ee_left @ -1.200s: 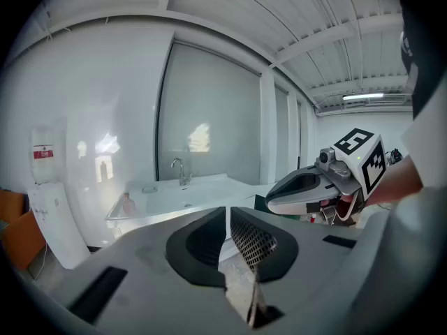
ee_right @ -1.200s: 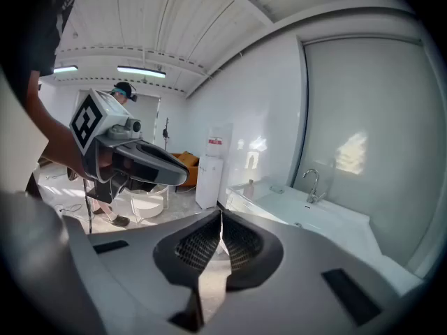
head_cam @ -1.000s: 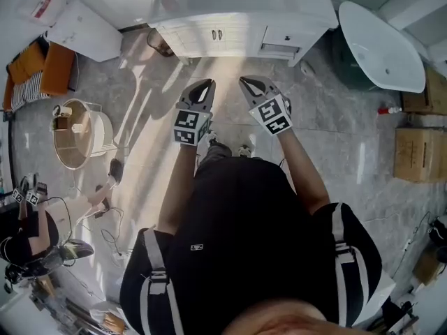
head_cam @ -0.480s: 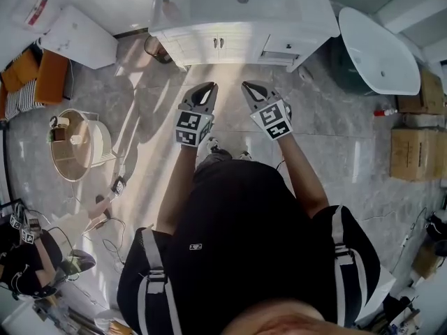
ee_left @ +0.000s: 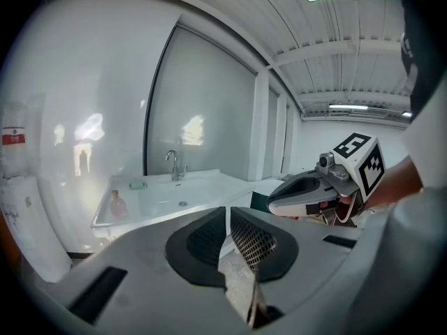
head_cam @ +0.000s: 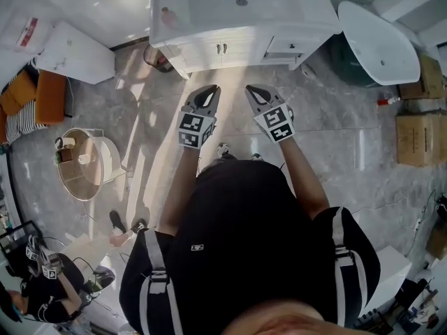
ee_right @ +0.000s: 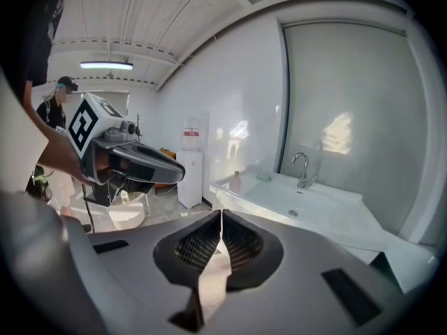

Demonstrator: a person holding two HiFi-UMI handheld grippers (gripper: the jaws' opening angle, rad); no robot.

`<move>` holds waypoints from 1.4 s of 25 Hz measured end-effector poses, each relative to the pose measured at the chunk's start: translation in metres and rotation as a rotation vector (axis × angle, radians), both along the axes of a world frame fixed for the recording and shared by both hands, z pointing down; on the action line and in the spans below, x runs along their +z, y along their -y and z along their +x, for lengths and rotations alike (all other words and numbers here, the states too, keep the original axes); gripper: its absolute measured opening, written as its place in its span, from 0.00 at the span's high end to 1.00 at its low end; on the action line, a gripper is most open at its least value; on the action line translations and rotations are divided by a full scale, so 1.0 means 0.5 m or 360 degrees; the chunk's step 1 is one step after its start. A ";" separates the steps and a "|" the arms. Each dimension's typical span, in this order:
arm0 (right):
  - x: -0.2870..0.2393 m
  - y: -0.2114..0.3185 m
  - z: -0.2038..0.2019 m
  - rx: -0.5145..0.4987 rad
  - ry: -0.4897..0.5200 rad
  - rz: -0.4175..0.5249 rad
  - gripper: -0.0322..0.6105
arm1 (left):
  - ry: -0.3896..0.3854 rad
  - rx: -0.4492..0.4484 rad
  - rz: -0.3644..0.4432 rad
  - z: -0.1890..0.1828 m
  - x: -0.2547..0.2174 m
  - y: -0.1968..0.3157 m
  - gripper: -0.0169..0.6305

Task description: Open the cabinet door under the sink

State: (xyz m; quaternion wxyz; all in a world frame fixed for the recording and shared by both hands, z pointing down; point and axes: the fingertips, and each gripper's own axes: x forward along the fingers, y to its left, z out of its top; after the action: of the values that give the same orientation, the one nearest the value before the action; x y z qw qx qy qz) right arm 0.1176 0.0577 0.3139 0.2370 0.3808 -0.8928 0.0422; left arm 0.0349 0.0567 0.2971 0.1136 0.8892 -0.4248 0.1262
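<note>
The white vanity with its sink (head_cam: 241, 2) stands at the top of the head view. Its two cabinet doors (head_cam: 221, 49) are closed, with small handles side by side at the middle. My left gripper (head_cam: 209, 89) and right gripper (head_cam: 253, 89) are held side by side over the floor, well short of the doors, both shut and empty. The left gripper view shows its jaws (ee_left: 228, 215) pressed together, the sink (ee_left: 174, 195) beyond and the right gripper (ee_left: 274, 197) at the right. In the right gripper view the shut jaws (ee_right: 221, 216) point toward the sink (ee_right: 297, 204).
A white bathtub (head_cam: 380, 44) lies right of the vanity, with cardboard boxes (head_cam: 419, 138) further right. A dark bin (head_cam: 157, 58) sits at the vanity's left corner. A white unit (head_cam: 73, 51), an orange seat (head_cam: 49, 93) and a round stand (head_cam: 84, 162) fill the left. Another person (head_cam: 49, 292) crouches at lower left.
The vanity has come a little closer and lower in the head view as the person steps toward it. Both grippers keep their pose and stay shut.
</note>
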 end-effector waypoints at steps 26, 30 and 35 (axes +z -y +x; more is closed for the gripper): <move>0.046 0.142 -0.090 -0.0009 0.0003 -0.0032 0.85 | 0.0008 -0.0046 -0.0002 -0.107 0.030 0.131 0.93; 0.043 0.180 -0.095 -0.0109 -0.0011 -0.0032 0.85 | 0.0000 -0.0144 -0.0008 -0.118 0.032 0.157 0.93; 0.051 0.226 -0.089 -0.0270 -0.0072 -0.0046 0.85 | -0.0049 -0.0299 -0.0062 -0.127 0.056 0.196 0.93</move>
State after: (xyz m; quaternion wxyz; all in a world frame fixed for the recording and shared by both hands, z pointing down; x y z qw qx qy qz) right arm 0.0729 -0.0555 0.3396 0.2654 0.3011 -0.9155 0.0261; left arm -0.0285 -0.0414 0.3253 0.1487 0.8449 -0.5020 0.1095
